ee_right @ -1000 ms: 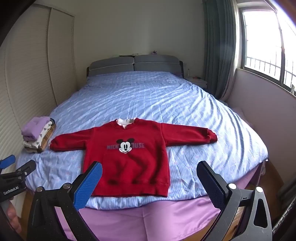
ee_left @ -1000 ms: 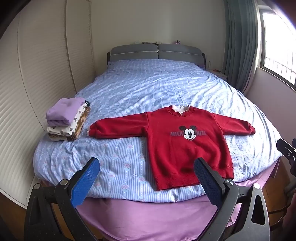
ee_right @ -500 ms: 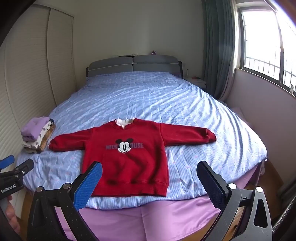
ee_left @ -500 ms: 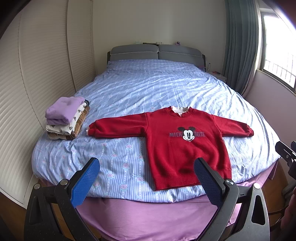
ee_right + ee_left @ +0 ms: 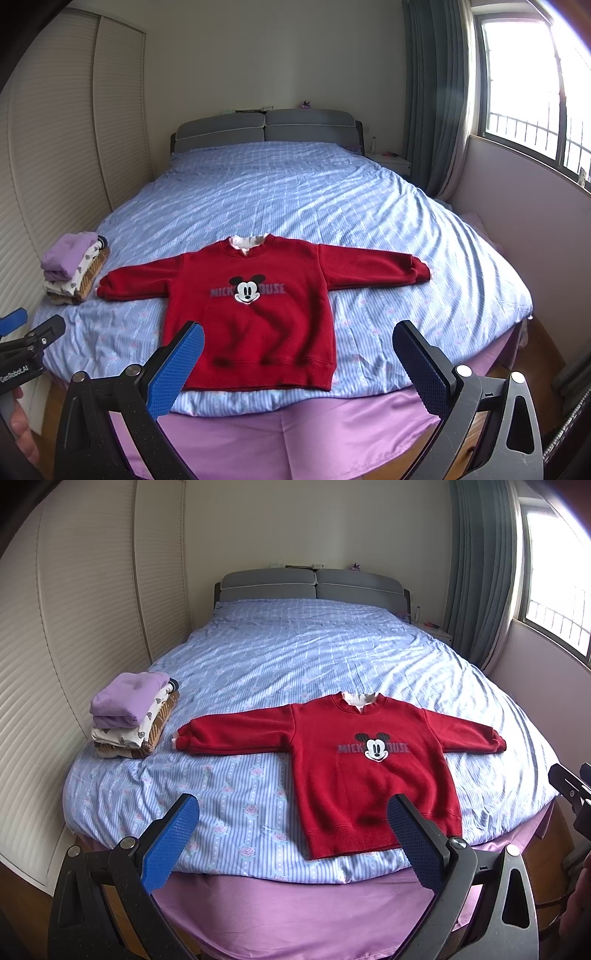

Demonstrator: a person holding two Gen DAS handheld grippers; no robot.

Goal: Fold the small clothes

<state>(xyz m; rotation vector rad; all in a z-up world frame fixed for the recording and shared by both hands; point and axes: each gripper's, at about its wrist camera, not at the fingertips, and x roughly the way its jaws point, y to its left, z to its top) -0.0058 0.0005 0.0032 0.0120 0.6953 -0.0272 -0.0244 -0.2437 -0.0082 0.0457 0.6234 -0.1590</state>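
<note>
A red Mickey Mouse sweatshirt [image 5: 369,771] lies flat, front up, sleeves spread, near the foot of the bed; it also shows in the right wrist view [image 5: 255,314]. My left gripper [image 5: 291,808] is open and empty, held in the air short of the bed's near edge, left of the sweatshirt's hem. My right gripper [image 5: 297,332] is open and empty, held in front of the hem's right part. Each gripper shows at the edge of the other's view.
A stack of folded clothes [image 5: 129,716] with a purple piece on top sits at the bed's left edge, also in the right wrist view [image 5: 74,267]. The blue striped bedspread [image 5: 295,657] stretches to the grey headboard [image 5: 314,585]. A slatted wardrobe stands left, a window and curtain right.
Both grippers have drifted slightly; the views shifted a little. The sweatshirt and the stack have not moved. Both grippers stay open.
</note>
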